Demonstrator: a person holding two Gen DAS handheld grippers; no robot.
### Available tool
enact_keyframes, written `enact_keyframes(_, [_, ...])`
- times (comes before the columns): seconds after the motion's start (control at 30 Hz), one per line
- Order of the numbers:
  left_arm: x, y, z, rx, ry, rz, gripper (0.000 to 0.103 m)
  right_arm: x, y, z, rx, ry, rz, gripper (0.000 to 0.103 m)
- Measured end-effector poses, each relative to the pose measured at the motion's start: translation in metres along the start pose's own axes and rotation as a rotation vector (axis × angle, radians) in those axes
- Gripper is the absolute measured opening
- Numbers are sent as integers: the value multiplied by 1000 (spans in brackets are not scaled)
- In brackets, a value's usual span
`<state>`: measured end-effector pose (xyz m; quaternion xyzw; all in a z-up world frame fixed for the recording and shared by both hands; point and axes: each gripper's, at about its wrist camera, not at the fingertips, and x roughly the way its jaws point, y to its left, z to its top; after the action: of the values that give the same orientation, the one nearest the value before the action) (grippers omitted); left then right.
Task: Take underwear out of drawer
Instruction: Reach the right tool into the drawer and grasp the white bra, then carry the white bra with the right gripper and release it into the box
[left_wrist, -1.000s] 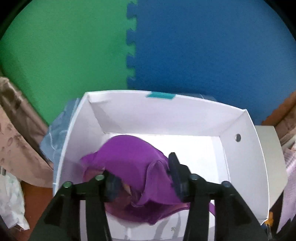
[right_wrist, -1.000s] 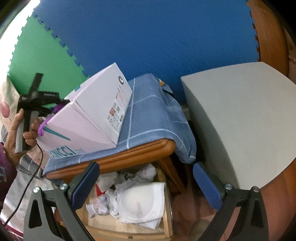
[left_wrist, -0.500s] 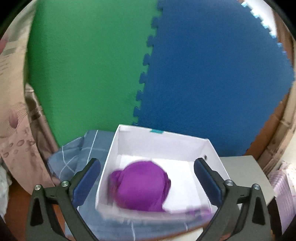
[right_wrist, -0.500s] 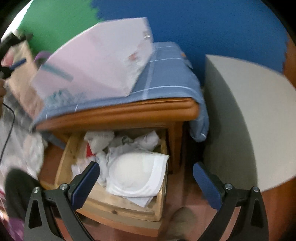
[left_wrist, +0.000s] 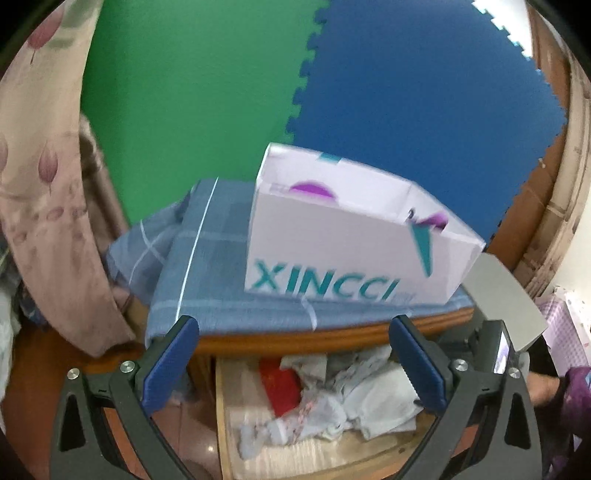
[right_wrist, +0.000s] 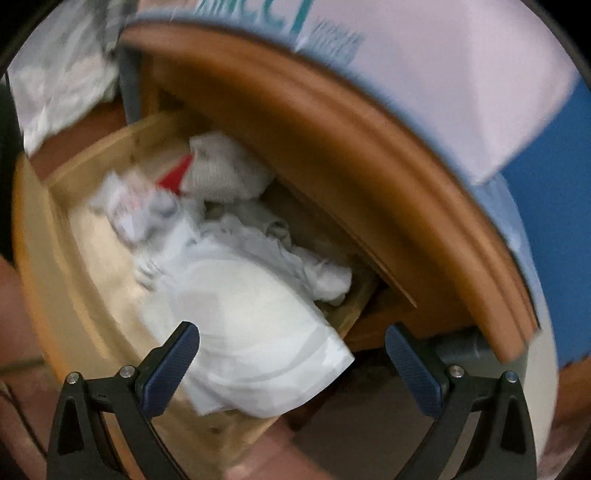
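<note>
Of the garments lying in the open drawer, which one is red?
The small red cloth at the back of the wooden drawer; every other garment there is white or grey.

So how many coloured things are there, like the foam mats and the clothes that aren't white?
green foam mat: 1
blue foam mat: 1
purple garment in the white box: 1
red piece in the drawer: 1
Total: 4
The white pieces in the drawer are too tangled to count.
</note>
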<state>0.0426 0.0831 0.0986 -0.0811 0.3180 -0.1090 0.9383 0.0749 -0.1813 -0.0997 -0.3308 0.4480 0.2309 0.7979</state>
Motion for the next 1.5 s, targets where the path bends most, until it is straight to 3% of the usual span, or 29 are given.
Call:
enact_keyframes(0.17, [7, 7, -2, -33, 14, -16, 102, 28, -12, 1, -12, 32, 31, 103])
enact_keyframes(0.37, [26, 2, -4, -42, 73, -44, 102, 59, -17, 3, -7, 87, 153, 103])
enact_keyframes(0.43, [31, -2, -5, -34, 95, -52, 102, 69, -8, 2, -60, 108, 175, 103])
enact_keyframes(0.5, [35, -7, -7, -12, 106, -46, 102, 81, 2, -1, -97, 150, 159, 95])
enact_keyframes(0.53, [36, -9, -7, -2, 109, -42, 102, 81, 4, -1, -116, 138, 148, 84])
enact_keyframes(0.57, [37, -12, -8, 9, 108, -37, 102, 82, 5, 0, -125, 134, 162, 51])
enact_keyframes(0.6, [37, -13, -8, 16, 107, -34, 102, 86, 2, 2, -94, 148, 216, 33])
enact_keyframes(0.67, [37, -15, -10, 29, 108, -26, 102, 91, 1, 2, -62, 156, 220, 19])
enact_keyframes(0.73, [36, -17, -11, 45, 104, -14, 102, 90, 4, 2, -51, 153, 217, 12])
enact_keyframes(1.03, [37, -15, -13, 51, 118, 7, 102, 25, -20, 16, 45, 66, 348, 11])
enact_keyframes(1.2, [41, -9, -14, 24, 144, 3, 102, -41, -28, 29, 109, -9, 413, 11])
enact_keyframes(1.5, [39, 4, -14, -35, 147, 9, 102, -162, -27, 21, 230, -195, 527, 11])
